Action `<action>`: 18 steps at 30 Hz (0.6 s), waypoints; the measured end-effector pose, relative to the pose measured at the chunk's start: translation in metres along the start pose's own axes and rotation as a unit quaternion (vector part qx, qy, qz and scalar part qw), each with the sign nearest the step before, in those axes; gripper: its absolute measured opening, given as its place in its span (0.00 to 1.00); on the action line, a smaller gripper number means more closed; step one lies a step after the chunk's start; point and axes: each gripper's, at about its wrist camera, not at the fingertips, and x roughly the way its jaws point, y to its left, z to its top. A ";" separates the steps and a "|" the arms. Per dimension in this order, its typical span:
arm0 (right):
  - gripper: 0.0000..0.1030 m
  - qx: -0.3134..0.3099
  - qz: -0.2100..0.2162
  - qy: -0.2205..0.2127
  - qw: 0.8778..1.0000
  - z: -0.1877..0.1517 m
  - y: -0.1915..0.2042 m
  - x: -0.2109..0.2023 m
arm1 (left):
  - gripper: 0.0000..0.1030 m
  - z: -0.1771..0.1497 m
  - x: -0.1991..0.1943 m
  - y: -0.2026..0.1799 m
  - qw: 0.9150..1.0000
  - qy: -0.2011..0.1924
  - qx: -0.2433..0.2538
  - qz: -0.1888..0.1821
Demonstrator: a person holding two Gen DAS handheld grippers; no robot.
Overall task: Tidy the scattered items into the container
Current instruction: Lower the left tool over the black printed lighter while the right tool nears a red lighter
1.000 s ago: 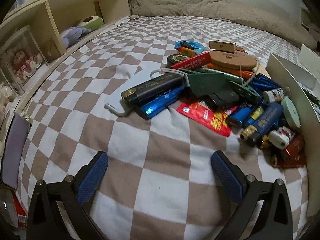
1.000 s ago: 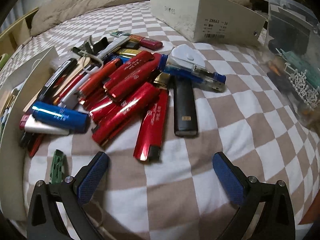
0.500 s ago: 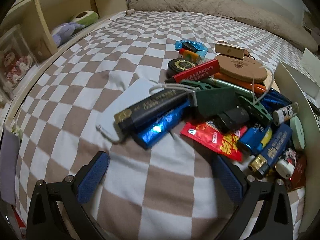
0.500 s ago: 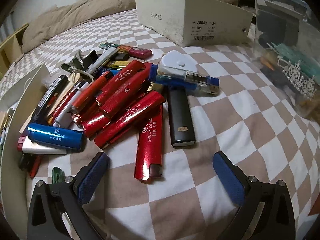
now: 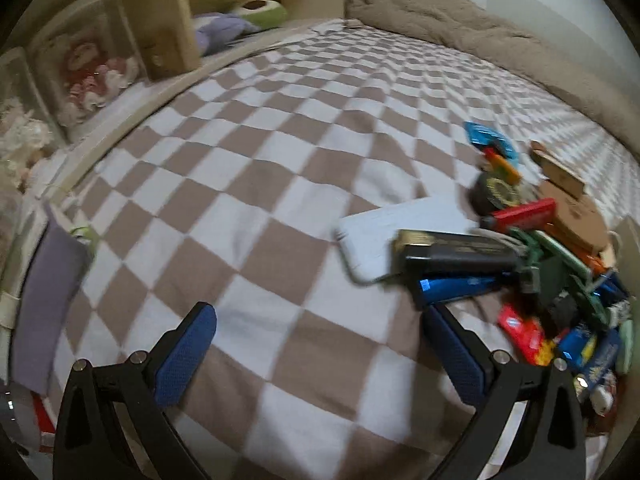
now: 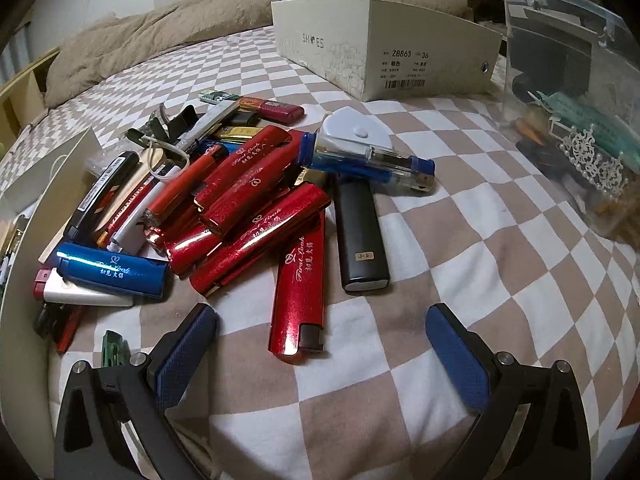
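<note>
Red lighter [image 6: 298,292] lies flat on bed, nearest right tool [image 6: 320,354], whose jaws gape empty. Straddle its narrow sides, descend square. Left tool [image 5: 320,350] likewise spread, idle.

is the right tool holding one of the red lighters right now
No, the right tool is open and empty, with the nearest red lighter lying loose on the checkered bedspread just ahead of it.

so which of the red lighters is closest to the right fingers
The red lighter lying alone at the pile's front edge, its black-capped end pointing between the fingers; the other red ones sit farther back.
</note>
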 end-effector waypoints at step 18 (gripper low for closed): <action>1.00 0.007 -0.003 -0.008 1.000 -0.002 0.000 -0.001 | 1.00 0.021 -0.011 -0.019 0.999 0.000 0.009 -0.041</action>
